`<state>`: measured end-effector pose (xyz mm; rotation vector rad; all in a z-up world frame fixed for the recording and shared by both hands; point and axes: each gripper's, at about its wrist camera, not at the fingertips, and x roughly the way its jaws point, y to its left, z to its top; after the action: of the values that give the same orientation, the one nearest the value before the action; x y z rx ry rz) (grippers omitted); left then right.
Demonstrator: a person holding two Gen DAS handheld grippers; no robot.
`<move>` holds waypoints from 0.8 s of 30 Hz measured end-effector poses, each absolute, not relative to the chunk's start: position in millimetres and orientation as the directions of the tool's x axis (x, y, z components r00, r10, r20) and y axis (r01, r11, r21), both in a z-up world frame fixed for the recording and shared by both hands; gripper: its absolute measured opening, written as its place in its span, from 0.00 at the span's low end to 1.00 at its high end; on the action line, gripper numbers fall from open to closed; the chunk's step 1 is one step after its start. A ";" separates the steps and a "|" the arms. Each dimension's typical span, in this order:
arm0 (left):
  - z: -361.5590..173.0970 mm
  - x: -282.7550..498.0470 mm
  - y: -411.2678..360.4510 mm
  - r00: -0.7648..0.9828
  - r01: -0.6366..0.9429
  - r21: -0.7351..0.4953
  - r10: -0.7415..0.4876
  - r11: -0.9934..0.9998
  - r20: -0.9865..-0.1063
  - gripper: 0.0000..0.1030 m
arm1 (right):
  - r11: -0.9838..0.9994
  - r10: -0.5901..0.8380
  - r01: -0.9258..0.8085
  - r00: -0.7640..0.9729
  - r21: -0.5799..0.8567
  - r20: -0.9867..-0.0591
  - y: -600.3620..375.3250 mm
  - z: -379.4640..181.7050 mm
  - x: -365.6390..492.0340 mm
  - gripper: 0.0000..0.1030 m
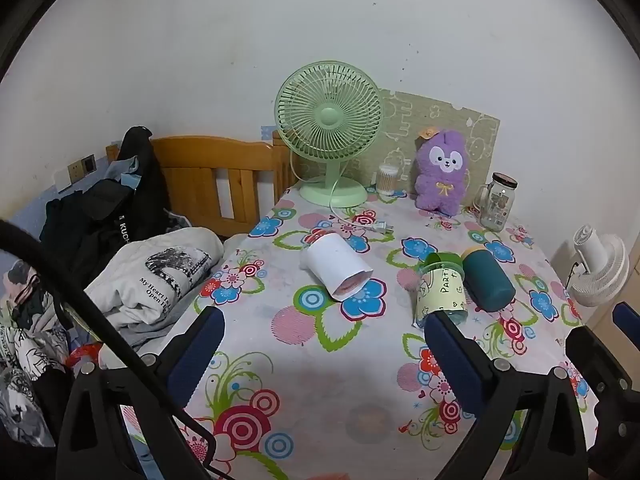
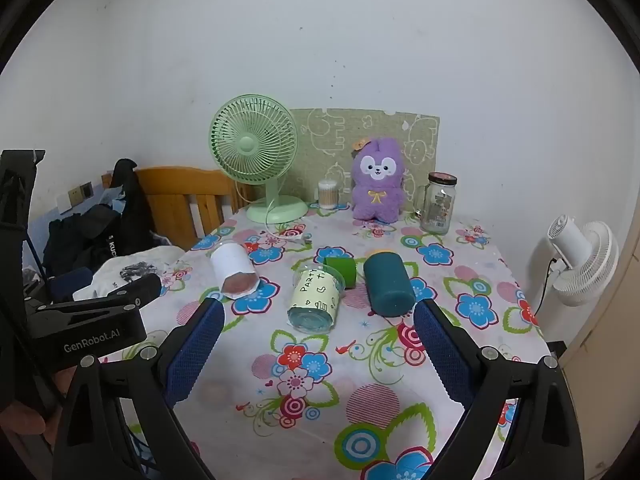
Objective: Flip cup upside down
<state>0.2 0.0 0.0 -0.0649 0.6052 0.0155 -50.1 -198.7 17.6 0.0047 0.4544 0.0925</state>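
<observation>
Cups lie toppled on the table [image 2: 500,280]: white cup [image 1: 335,266], party cup [image 2: 316,296] and teal cup [image 2: 388,289], bottoms facing both spread, empty grippers [image 1: 324,322] [image 2: 318,316].

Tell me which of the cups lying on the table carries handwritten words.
The clear plastic cup with the pale green paper sleeve, lying in the middle; the white paper-wrapped cup and the dark teal cup are plain.

Three cups [image 2: 316,300] on table [image 2: 360,360], apparently sideways; fan [image 2: 256,156] behind.
</observation>
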 end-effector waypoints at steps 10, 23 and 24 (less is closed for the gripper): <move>-0.6 3.1 -3.3 0.821 -0.033 -0.053 -0.003 0.998 -0.571 0.98 | 0.996 0.094 -0.090 0.890 0.030 -0.445 -197.8 15.0 -51.2 0.94; 0.0 0.0 0.7 0.825 -0.032 -0.063 -0.009 0.998 -0.565 0.98 | 0.995 0.095 -0.091 0.889 0.032 -0.448 -201.6 17.2 -50.1 0.94; 0.1 0.2 0.8 0.825 -0.032 -0.061 -0.008 0.998 -0.566 0.98 | 0.995 0.094 -0.090 0.889 0.031 -0.449 -202.3 17.6 -49.6 0.94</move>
<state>0.2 0.8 0.1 -0.0692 0.6011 0.0129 -49.6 -202.3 17.6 0.0096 0.4665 0.0958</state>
